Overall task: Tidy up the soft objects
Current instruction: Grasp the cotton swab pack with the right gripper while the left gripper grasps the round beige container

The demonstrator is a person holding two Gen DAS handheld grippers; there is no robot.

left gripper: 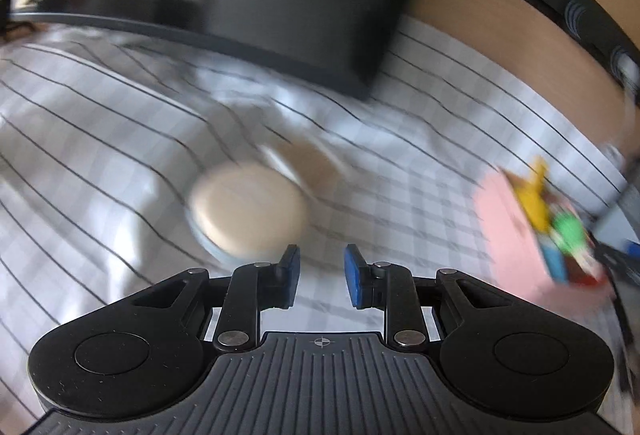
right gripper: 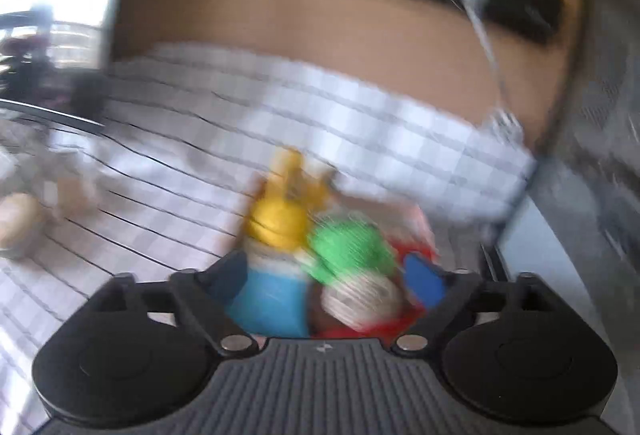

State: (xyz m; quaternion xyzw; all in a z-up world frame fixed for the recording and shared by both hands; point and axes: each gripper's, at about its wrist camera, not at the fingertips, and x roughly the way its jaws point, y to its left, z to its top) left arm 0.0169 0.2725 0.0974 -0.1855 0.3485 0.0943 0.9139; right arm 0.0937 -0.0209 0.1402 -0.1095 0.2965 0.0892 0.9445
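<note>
A: Left wrist view first. We see the left gripper (left gripper: 322,277) with its blue pads (left gripper: 354,281) set a narrow gap apart, nothing between them, so it is released and empty, hanging over the checked sheet (left gripper: 100,139).
B: And just past the left pad?
A: We get a round cream plush (left gripper: 248,211), blurred, lying on the sheet ahead and left of the fingertips, apart from them. A tan piece (left gripper: 310,165) sits right behind it; we cannot tell whether it is the same toy.
B: Further out?
A: We have a pink bin (left gripper: 516,235) at the right edge with bright toys in it, a dark box (left gripper: 304,3) at the far side, and a wood headboard (left gripper: 500,47) behind.
B: Right wrist view?
A: We see the right gripper (right gripper: 328,275) spread wide, directly over the toys. A yellow toy (right gripper: 280,219), a green toy (right gripper: 352,247) and a blue one (right gripper: 272,303) lie between the fingers. Heavy blur, but we see the right pad (right gripper: 424,281) standing clear of them, so released.
B: Around it?
A: Sheet on the left, the cream plush (right gripper: 18,221) far left, headboard (right gripper: 320,27) behind.
</note>
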